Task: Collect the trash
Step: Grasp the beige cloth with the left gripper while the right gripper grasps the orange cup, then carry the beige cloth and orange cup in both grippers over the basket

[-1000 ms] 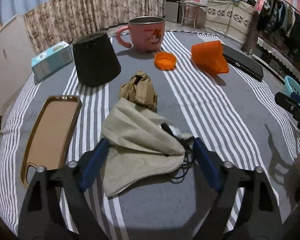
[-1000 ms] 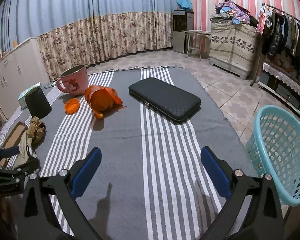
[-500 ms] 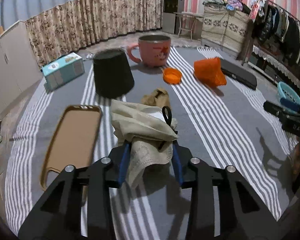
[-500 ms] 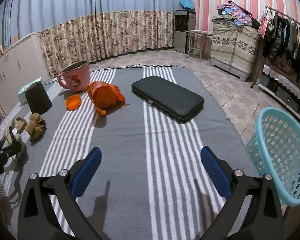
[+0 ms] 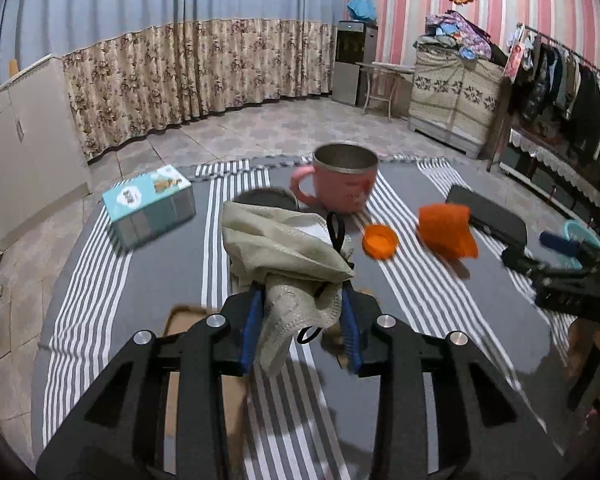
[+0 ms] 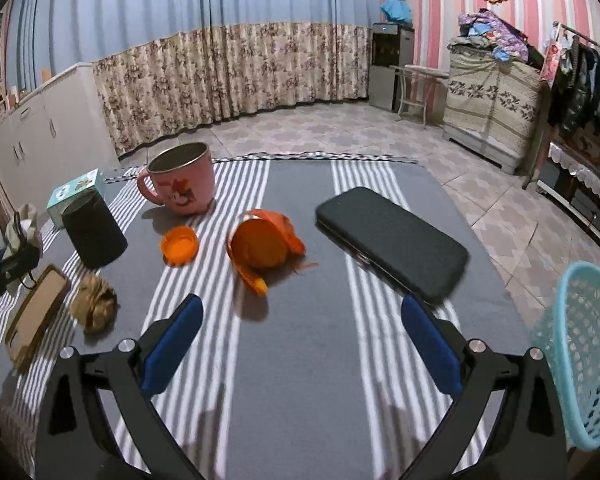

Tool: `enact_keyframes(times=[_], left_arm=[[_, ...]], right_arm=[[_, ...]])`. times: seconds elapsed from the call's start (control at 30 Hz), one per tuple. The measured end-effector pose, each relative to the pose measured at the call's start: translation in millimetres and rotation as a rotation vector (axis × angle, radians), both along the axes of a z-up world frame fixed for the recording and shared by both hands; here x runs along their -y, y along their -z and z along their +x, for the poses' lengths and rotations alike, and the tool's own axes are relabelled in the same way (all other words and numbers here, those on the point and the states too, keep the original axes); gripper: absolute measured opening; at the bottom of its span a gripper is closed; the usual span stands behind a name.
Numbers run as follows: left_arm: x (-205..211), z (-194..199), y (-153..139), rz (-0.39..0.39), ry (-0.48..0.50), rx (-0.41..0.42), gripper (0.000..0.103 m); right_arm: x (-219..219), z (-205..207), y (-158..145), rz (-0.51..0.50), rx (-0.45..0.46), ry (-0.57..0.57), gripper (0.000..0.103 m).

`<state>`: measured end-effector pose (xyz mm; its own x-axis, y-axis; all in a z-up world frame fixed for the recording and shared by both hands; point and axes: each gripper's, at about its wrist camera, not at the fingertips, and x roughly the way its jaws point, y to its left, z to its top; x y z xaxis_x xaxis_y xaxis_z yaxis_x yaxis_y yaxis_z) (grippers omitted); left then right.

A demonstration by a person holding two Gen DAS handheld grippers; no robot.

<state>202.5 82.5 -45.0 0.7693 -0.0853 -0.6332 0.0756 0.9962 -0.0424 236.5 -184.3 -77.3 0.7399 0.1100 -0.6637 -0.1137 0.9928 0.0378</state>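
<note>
- The left gripper (image 5: pixel 304 322) is closed on a crumpled beige face mask (image 5: pixel 278 254); a second ago the jaws stood wide around it as it lay flat on the cloth (image 5: pixel 440 316).
- The mask is now pinched between the blue pads (image 5: pixel 254 322) and has been raised off the table; its bulk stands ahead of the fingers, a flap hangs below them, and a black ear loop (image 5: pixel 336 228) sticks up just beyond.
- The view past the left gripper has shifted: the mug (image 5: pixel 342 186) and box (image 5: pixel 150 204) are seen farther ahead, and the phone case (image 5: pixel 180 318) lies under the left finger.
- The right gripper (image 6: pixel 300 346) is held wide open with nothing between its fingers; it has been moved over the cloth, so the torn orange cup (image 6: pixel 260 246) and its lid (image 6: pixel 179 245) now lie just ahead of it.
- The basket (image 6: pixel 580 344) stands at the right gripper's right, off the table edge, well apart from the mask.
- One piece of trash is judged secured; carrying it across to the basket is the likely next step.
- A brown paper wad (image 6: pixel 94 306), ahead-left of the right gripper, is not yet collected, nor are the orange cup and lid.
</note>
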Motion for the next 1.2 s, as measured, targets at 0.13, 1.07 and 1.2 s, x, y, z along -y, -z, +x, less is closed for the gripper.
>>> enact_keyframes(times=[0.13,1.07,1.2], left_arm=[[-6.2,13.1,-4.3,-0.023,0.003,0.011,0.033],[33.1,4.1,-36.8,-0.014,0.066,0.071,0.033],[60.6,1.3,-43.7,-0.008,0.113,0.078,0.033]], right_arm=[[-16.7,18.9,4.9,-0.014,-0.021,-0.022,0.096],[88.0,-27.0,-44.9,0.095,0.061,0.010,0.001],[116.1,-47.7,-48.9,0.090,0.080,0.050,0.001]])
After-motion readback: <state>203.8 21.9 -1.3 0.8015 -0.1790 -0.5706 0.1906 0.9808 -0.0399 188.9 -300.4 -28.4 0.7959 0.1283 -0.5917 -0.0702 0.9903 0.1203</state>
